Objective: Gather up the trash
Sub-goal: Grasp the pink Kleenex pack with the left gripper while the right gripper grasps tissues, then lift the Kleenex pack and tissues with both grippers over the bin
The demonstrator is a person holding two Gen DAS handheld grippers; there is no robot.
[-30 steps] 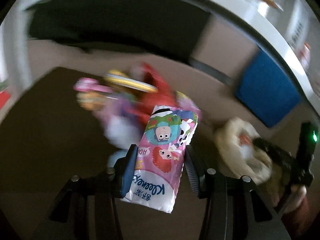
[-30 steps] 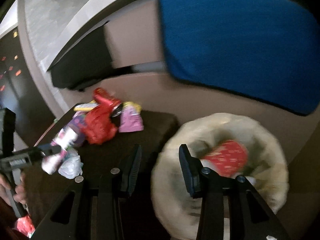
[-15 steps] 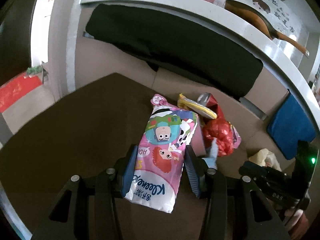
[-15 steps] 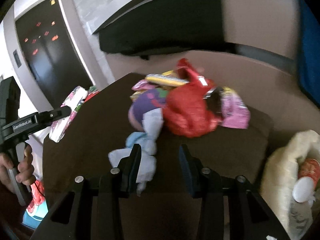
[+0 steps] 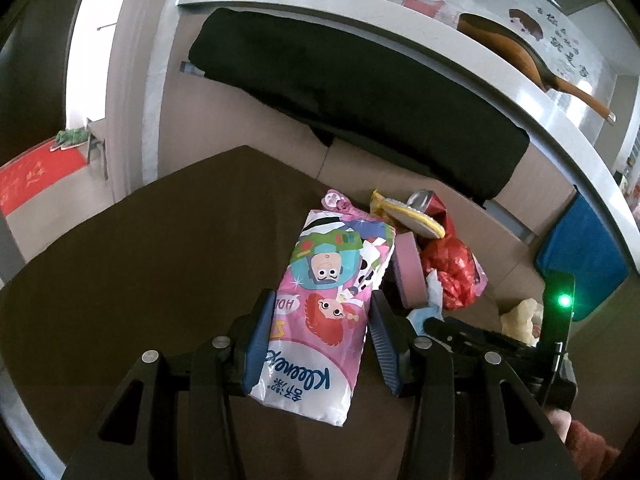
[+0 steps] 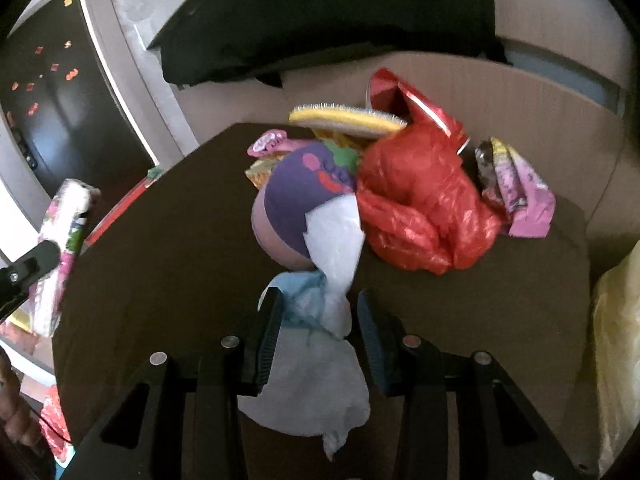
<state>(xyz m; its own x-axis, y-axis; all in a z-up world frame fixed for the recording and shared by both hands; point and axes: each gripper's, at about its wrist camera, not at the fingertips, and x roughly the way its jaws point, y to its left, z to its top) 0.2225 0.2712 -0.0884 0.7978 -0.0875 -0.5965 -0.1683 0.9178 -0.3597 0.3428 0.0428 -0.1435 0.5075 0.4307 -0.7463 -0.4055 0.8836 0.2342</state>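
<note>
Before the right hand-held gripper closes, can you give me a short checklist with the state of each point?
1. Crumpled white tissue between the fingers of the right hand-held gripper: ok.
2. Right pads pressing on it: not ok, open.
3. Purple wrapper clear of the fingers: ok.
4. Left hand-held gripper holding the tissue pack: ok.
5. Lined bin near: ok, at the right edge.

Pink cartoon-printed tissue pack (image 5: 326, 312), whole and unopened, held clear of the brown tabletop (image 5: 140, 272), long axis pointing toward the trash heap. Heap's centre: crumpled red plastic bag (image 6: 420, 216). Left of the bag, a purple-printed wrapper (image 6: 298, 200); behind the bag, a yellow-edged packet (image 6: 344, 120); right of the bag, a pink sachet (image 6: 524, 200); nearer than the bag, crumpled white tissue (image 6: 316, 384) lying flat.
</note>
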